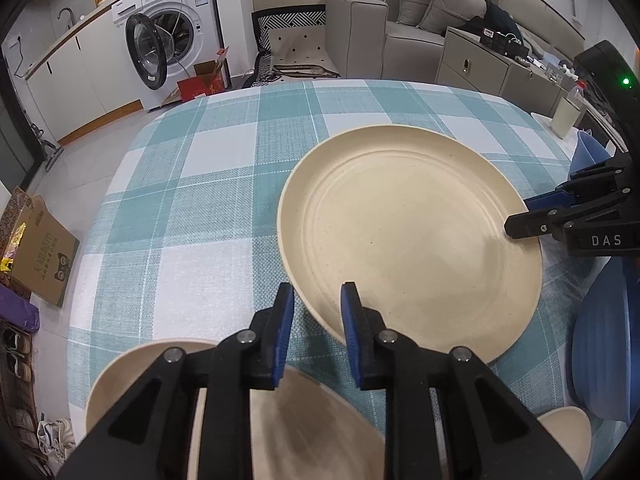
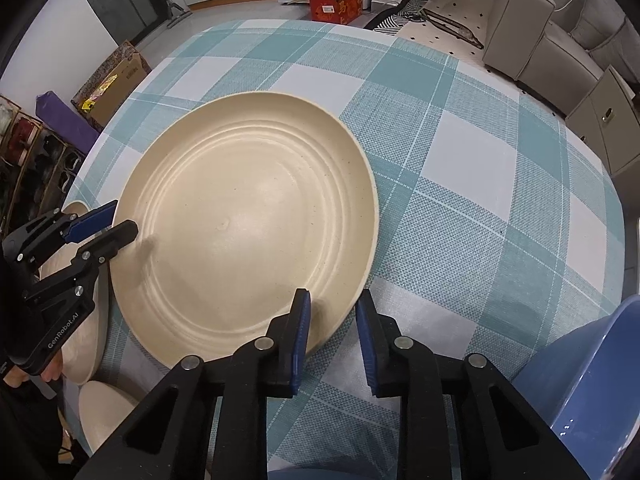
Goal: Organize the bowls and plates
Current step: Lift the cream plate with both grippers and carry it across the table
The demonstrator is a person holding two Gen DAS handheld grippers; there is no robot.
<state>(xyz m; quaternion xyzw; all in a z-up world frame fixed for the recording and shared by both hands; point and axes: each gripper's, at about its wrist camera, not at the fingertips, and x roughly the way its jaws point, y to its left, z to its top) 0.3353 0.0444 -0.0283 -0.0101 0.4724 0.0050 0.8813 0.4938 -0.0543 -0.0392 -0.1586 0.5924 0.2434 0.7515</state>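
Gripped from two sides on a tabletop under teal-and-white check cloth: a large cream plate, lying flat directly ahead of both tools. Closed on the plate's near rim, the left hand-held gripper, with the rim caught between its blue pads. Seen from the opposite camera, one finger over the rim and the blue-padded one under it. Likewise clamped on the opposite edge, the right hand-held gripper, pointing steeply down, with the rim running between its two fingers.

Beneath and just behind the left hand-held gripper, a second cream dish, partly hidden by the black frame. Low and to the right of it, the edge of a small cream bowl. Just right of the right hand-held gripper, a blue bowl, cut off by the frame.

Well beyond the right hand-held gripper, at the tabletop's far edge, a bottle of pale liquid. Farther ahead of the left hand-held gripper, off the tabletop, a washing machine with its door open, a grey sofa, and to the left on the floor, a cardboard box.
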